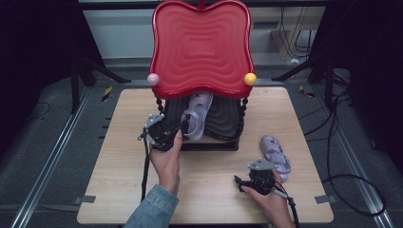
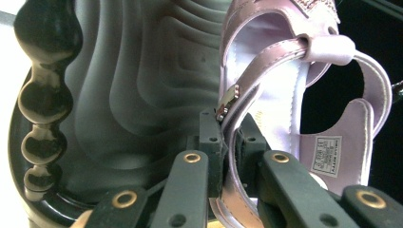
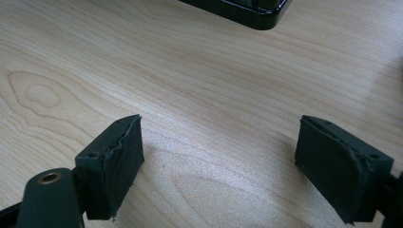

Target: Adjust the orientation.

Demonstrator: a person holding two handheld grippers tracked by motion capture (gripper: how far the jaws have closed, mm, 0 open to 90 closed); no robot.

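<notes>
The pale lilac sandal (image 2: 285,95), glossy straps and small metal buckle, hangs over the black lower shelf (image 1: 223,118), its strap clamped in the left gripper (image 1: 183,126). It looks tilted toe-up. Near right, the right gripper (image 3: 218,161) rests spread wide over the wooden table (image 3: 190,71).

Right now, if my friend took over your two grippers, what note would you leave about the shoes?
Left gripper: shut on the strap of a lilac sandal, holding it over the black lower tier of the red-topped shoe rack.
Right gripper: open, holding nothing, low over the wooden table.
Second lilac sandal: lying on the table beside the right gripper.
Done: first sandal brought to the rack.
Probably left: release it there, then fetch the second.
</notes>
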